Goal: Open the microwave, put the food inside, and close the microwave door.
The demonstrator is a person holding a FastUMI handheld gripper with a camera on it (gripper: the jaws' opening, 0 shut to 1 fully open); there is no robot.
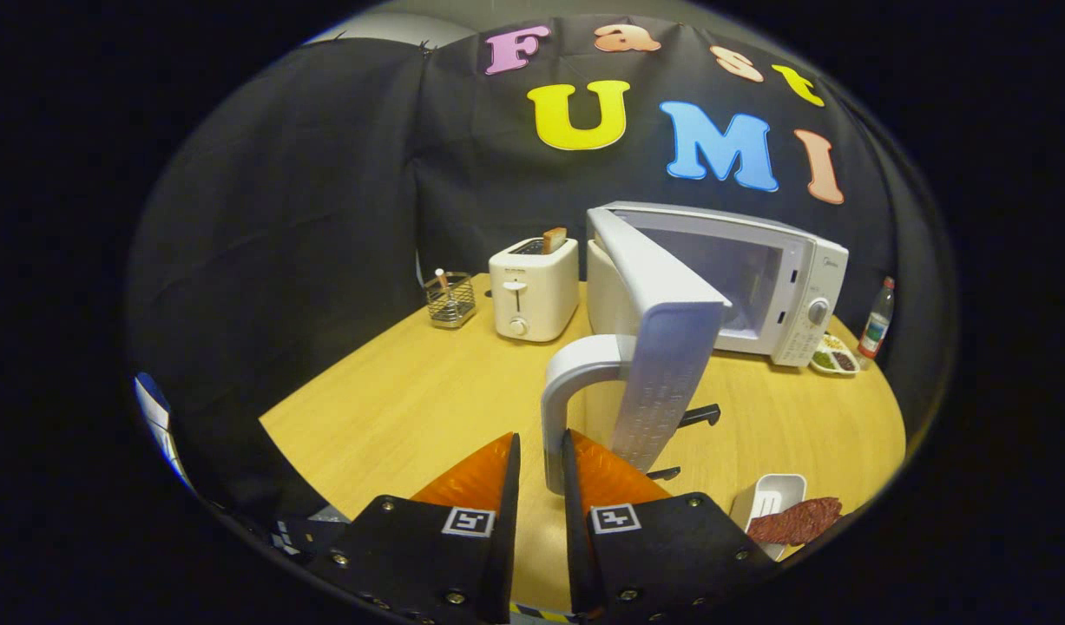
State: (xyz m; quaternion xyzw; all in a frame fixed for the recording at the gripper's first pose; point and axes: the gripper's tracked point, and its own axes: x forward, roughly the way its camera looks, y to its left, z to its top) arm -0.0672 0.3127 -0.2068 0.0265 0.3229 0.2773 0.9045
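While the microwave (784, 278) stands with its door (662, 347) swung wide on the round wooden table (410, 399), a boxy white toaster (534, 288) sits just beside it and a wire basket (450, 299) further along — black cloth behind. Nearer than the microwave, the gripper (541, 451) has its fingers slightly parted, straddling the lower end of the door's curved handle (565, 399); whether they press it I cannot tell. Reddish food (797, 519) lies on a white ridged tray (771, 496) by the door.
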